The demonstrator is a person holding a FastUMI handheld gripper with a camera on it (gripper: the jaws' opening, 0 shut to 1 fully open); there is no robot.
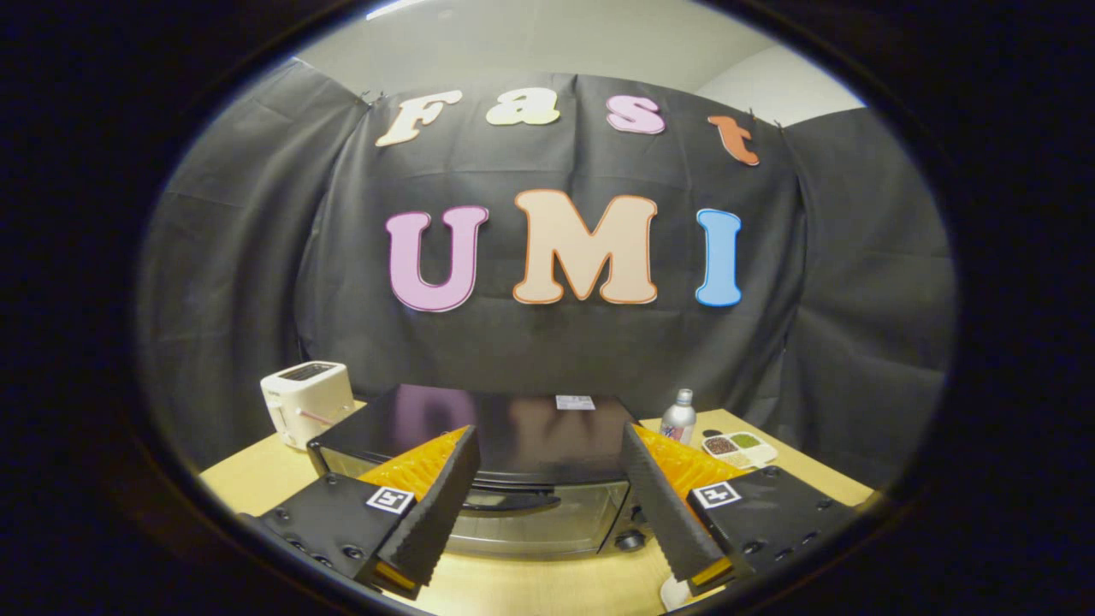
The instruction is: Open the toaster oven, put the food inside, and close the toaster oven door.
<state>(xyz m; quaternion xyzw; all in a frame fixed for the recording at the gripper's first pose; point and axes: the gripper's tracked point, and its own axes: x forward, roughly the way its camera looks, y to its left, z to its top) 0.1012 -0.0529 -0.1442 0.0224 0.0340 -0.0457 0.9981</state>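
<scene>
The toaster oven point(505, 428), black and glossy on top with a glass door point(535, 520) and a dark handle point(509, 502), stands on the wooden table just ahead of my fingers. Its door is closed. My gripper point(547, 458) is open, with its two fingers spread wide on either side of the door handle and nothing held between them. One fingertip point(453, 479) reaches up to the oven's top front edge. A knob point(630, 540) shows beside the door, near the other finger.
A white slot toaster point(306, 402) stands on the table point(257, 479) left of the oven. To the oven's right are a small bottle point(678, 417) and a white divided tray point(739, 447) of seasonings. A white object point(676, 592) lies low by one finger.
</scene>
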